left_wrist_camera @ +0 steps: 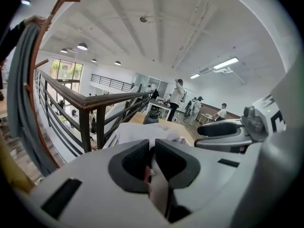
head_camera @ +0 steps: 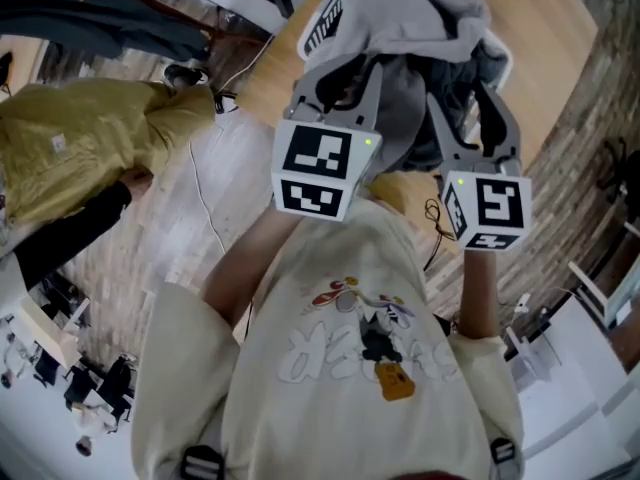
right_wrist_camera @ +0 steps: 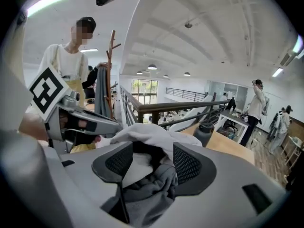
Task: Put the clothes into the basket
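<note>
Here, grey garment clamped in right gripper jaws, left gripper pinching thin fold

Open-plan office/lab, mezzanine lvl: wood-topped railing mid-left w/ lower floor beyond, ppl standing at desks center-right, ceiling strip light upper right, coat rack upper left, wooden table lower right.

Both forearms were raised side by side before the chest, the left gripper with its jaws nearly together, pinching a thin fold of the bundle of clothes, and the right gripper close beside it, jaws wider, clamped on a thick bunch.
</note>
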Action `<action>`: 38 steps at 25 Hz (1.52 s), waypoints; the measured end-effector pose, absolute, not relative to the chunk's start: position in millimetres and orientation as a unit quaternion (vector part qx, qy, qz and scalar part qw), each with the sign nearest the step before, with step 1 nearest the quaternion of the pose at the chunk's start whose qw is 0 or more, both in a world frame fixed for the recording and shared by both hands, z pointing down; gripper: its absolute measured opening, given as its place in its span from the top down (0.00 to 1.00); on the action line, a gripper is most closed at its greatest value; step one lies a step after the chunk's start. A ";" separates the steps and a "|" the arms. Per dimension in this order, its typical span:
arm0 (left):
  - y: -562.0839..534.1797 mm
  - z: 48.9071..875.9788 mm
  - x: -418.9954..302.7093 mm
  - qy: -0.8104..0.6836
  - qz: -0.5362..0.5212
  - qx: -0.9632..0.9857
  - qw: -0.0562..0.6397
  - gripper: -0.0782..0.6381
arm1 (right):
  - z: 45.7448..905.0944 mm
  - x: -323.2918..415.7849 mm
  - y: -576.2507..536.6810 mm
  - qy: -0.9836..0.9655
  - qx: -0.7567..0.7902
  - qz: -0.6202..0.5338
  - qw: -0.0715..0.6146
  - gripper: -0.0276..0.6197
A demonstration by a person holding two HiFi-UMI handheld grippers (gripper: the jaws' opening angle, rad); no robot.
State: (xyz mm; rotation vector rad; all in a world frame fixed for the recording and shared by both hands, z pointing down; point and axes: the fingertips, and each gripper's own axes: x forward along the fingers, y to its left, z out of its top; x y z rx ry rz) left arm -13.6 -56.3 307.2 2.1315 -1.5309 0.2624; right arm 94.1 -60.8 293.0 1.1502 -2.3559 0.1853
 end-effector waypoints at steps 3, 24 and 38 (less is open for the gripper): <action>-42.9 307.7 -14.5 -0.574 0.097 0.775 0.247 0.89 | 296.3 81.7 -32.6 -0.892 0.370 0.071 0.251 0.53; 34.8 329.0 -46.9 -0.639 0.075 0.707 0.295 0.89 | 349.8 64.1 48.3 -0.917 0.219 0.004 0.334 0.27; 40.0 351.1 -45.0 -0.627 0.069 0.703 0.327 0.89 | 400.2 65.6 18.9 -0.884 0.224 0.013 0.411 0.69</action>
